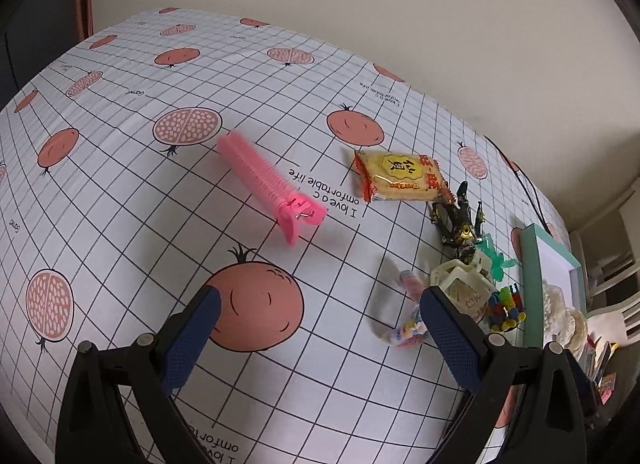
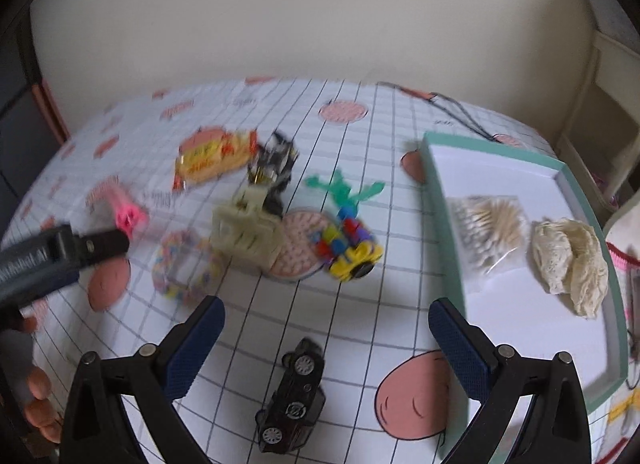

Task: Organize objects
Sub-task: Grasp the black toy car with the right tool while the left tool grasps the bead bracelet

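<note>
A black toy car (image 2: pixel 294 398) lies on its side at the lower centre of the right wrist view, between the wide-open, empty fingers of the right gripper (image 2: pixel 326 330). To its right stands a teal-rimmed tray (image 2: pixel 448 223) holding a bag of cotton swabs (image 2: pixel 486 229). The left gripper (image 1: pixel 320 318) hovers open over the tabletop (image 1: pixel 120 203), a pink hair clip (image 1: pixel 266 179) ahead near centre frame.
</note>
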Available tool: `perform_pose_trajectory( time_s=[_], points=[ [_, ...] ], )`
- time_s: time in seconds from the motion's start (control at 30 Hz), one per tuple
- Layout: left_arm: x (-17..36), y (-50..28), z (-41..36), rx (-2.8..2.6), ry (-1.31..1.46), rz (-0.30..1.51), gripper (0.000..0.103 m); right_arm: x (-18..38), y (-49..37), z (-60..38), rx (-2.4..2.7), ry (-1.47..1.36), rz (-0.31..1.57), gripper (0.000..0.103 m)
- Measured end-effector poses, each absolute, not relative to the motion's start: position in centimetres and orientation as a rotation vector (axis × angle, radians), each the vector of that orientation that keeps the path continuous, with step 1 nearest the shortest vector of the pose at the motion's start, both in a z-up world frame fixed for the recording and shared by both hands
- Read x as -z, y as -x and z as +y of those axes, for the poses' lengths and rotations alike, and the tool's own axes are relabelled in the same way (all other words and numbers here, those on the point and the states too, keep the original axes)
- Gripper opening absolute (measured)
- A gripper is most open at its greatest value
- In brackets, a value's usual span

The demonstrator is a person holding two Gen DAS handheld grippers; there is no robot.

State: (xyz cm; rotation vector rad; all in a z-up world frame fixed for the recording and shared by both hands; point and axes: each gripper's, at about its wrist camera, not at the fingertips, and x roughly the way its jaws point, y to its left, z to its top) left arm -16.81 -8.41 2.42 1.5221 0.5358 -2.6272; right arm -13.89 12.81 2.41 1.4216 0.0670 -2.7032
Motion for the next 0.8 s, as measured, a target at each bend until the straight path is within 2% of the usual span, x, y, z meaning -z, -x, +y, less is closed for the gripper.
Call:
perform_pose_trajectory(
  time_s=[0.63, 0.67, 0.8],
  points=[
    [-1.9, 17.2, -6.7, 2.610, -1.609, 0.500, 0.100, 0.6, 14.0, 13.4, 2.501, -1.734, 0.035, 0.102],
    [-1.9, 17.2, -6.6, 2.613, -1.611, 0.501, 0.099, 0.5, 13.9, 13.3, 2.500, -1.732, 0.040, 0.102],
    [-1.9, 17.3, -5.7, 2.629, -1.624, 0.475, 0.093, 0.3, 13.8, 13.2, 2.505, -1.733, 0.070, 0.087]
  ],
)
